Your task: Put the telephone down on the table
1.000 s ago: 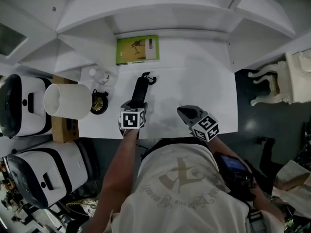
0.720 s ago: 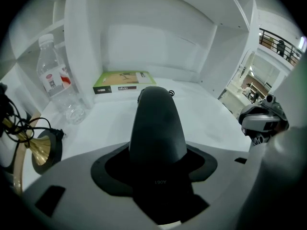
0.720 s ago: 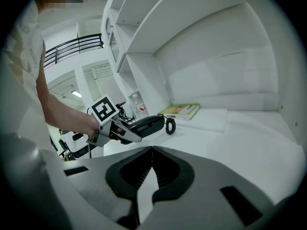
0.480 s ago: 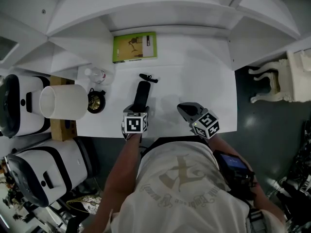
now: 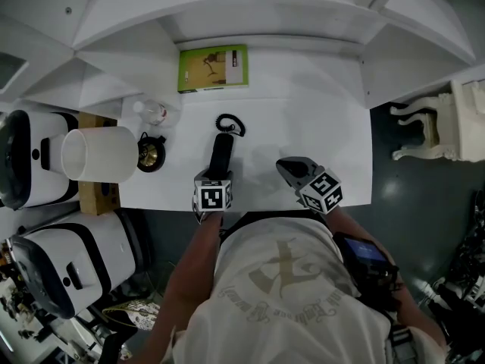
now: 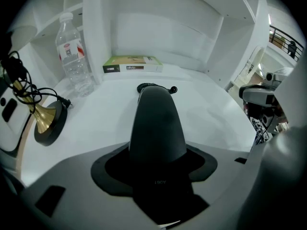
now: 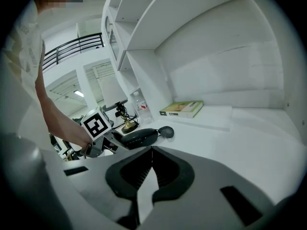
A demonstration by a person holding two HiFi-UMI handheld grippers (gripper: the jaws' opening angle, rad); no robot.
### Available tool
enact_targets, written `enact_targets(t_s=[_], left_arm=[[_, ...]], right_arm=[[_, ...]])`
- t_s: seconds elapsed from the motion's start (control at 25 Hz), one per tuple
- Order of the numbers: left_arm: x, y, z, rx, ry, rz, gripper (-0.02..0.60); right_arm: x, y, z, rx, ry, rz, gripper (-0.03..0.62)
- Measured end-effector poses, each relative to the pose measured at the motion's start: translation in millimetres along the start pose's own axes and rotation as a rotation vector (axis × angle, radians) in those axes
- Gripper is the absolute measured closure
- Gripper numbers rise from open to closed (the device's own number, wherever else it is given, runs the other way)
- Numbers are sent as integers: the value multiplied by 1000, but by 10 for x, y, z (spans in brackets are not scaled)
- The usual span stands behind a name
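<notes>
The black telephone handset lies lengthwise over the white table, and its curled cord rests on the tabletop beyond it. My left gripper is shut on the handset's near end. In the left gripper view the handset runs forward from between the jaws. I cannot tell whether its body touches the table. My right gripper hovers over the table's front right, shut, with nothing in it. The right gripper view shows its closed jaws and, to the left, the handset.
A green book lies at the back under the shelves. At the left stand a water bottle, a brass lamp base with a cable and a white lampshade. White shelf walls close in the back and both sides.
The left gripper and handset have drawn slightly toward the table's front edge. The cord, bunched up before, now lies as a loop on the tabletop. The right gripper has hardly moved.
</notes>
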State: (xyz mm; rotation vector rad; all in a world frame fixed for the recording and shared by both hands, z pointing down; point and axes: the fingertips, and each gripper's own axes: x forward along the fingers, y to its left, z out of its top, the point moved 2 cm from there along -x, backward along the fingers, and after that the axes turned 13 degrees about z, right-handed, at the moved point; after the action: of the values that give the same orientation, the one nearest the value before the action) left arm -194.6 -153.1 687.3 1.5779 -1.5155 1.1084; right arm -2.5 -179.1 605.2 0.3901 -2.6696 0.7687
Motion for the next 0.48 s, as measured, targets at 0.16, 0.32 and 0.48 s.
enact_targets(t_s=[0.16,0.32,0.48], left_arm=[[58,2,-9,-1,2,7,302],[97,-6,10,-6,0,16,302],[150,-16,28,-5,1,29,302]], right_arm=[[12,-19,-3,-1,6,6,577],[3,-46,-5,2,12,6,577],[0,-86,0,4,12,9,577]])
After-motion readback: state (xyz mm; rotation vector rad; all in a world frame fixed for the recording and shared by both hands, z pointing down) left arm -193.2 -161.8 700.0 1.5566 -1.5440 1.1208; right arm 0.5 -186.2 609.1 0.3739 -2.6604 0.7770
